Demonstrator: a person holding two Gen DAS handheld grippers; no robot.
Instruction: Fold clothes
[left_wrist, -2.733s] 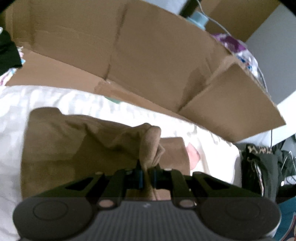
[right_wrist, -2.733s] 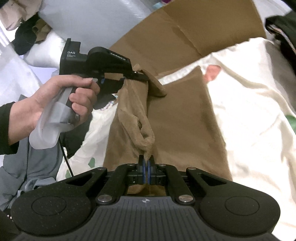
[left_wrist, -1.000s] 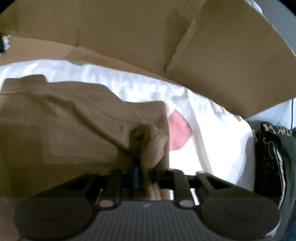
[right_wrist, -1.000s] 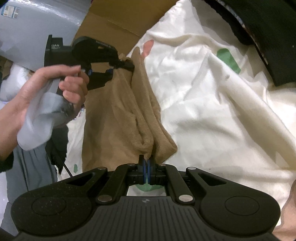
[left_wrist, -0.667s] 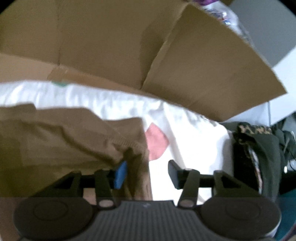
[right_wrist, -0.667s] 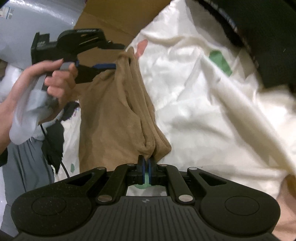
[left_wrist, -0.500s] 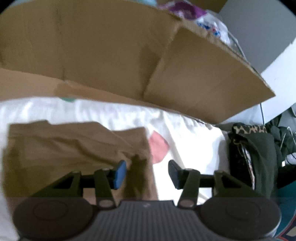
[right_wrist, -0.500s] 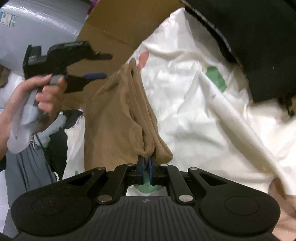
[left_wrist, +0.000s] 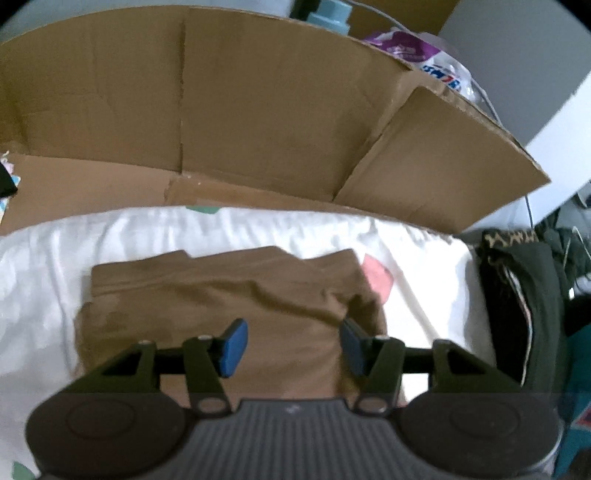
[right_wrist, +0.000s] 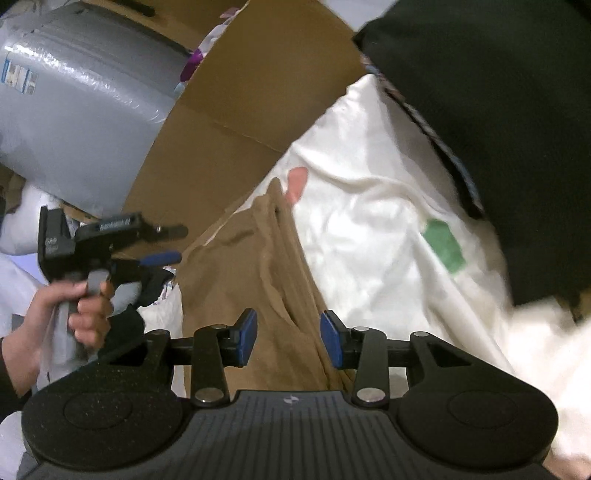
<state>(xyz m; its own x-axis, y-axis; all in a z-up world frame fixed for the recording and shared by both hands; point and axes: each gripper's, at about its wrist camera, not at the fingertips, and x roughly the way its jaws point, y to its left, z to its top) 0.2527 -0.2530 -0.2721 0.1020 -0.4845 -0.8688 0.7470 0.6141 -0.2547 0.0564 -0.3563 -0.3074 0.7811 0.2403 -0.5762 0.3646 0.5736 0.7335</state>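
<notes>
A white sheet (left_wrist: 258, 229) covers the surface, with a cardboard box (left_wrist: 258, 110) standing at its far edge and a dark clothes pile (left_wrist: 524, 295) to the right. The folded tan garment (left_wrist: 221, 295) lies flat on the sheet. The left gripper (left_wrist: 291, 339) is spread and apparently clear of the cloth. The right gripper (right_wrist: 288, 336) has just been opening, nothing pinched between its pads.

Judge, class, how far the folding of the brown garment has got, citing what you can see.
Done: the brown garment lies doubled over on the white sheet. In hand: nothing; the left gripper and right gripper have just been opening, jaws apart, cloth below them rather than pinched. Left: probably smoothing its rumpled right edge or another fold.
</notes>
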